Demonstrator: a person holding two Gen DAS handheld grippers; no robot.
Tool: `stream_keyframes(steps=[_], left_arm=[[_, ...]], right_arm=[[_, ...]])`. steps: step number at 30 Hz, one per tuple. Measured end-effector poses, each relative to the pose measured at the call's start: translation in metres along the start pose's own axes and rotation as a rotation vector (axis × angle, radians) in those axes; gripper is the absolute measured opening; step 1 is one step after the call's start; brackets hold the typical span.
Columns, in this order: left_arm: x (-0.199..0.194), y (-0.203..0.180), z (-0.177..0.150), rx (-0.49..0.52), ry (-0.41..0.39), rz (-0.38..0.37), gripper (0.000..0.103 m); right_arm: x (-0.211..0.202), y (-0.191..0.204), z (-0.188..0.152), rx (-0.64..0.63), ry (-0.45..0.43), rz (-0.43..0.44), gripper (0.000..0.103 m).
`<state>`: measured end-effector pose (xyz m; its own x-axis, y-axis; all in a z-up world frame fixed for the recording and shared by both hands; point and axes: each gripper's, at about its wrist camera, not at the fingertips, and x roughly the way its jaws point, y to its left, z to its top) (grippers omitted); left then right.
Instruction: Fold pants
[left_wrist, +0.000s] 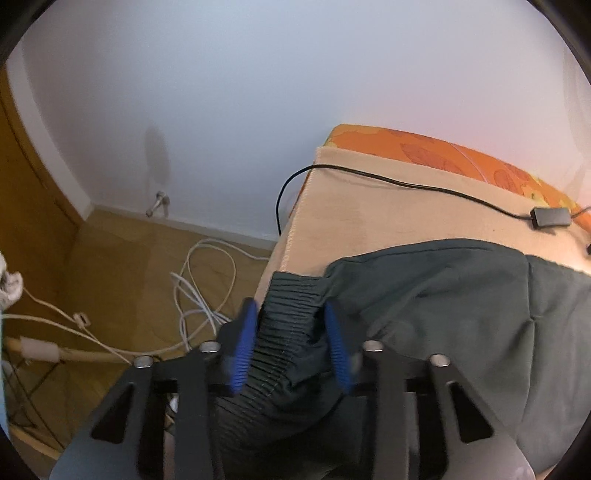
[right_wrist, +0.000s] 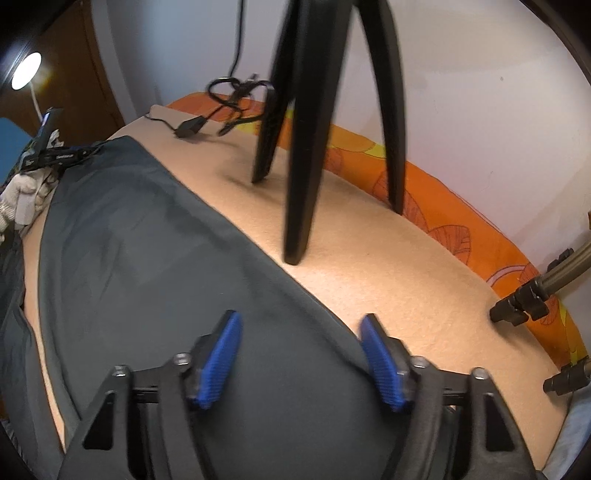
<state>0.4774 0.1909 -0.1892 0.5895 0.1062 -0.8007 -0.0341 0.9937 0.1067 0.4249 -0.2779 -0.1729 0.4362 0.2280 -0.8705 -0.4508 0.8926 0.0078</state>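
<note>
Dark grey-green pants lie on a beige blanket on a bed. In the left wrist view the ribbed elastic waistband bunches between the blue pads of my left gripper, whose jaws stand open around it, with no clear pinch. In the right wrist view a long pant leg stretches away to the left. My right gripper is open just above the leg's near end, holding nothing. The other gripper and a gloved hand show at the leg's far left end.
A black tripod stands on the blanket beyond the pants. A black cable and adapter lie near the orange mattress edge. More stand feet are at the right. White cables lie on the wooden floor left of the bed.
</note>
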Motion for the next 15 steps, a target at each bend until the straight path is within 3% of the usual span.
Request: stream_keyframes(steps=[4, 7, 15], left_arm=[[-0.005, -0.015, -0.004, 0.075, -0.031, 0.045, 0.022], [-0.011, -0.013, -0.005, 0.072, -0.05, 0.047, 0.021], [-0.053, 0.001, 0.004, 0.021, -0.16, 0.045, 0.02]], right_arm=[[-0.006, 0.009, -0.002, -0.018, -0.005, -0.001, 0.028], [-0.008, 0.013, -0.003, -0.026, -0.007, -0.01, 0.006], [-0.032, 0.018, -0.001, -0.012, -0.071, -0.036, 0.0]])
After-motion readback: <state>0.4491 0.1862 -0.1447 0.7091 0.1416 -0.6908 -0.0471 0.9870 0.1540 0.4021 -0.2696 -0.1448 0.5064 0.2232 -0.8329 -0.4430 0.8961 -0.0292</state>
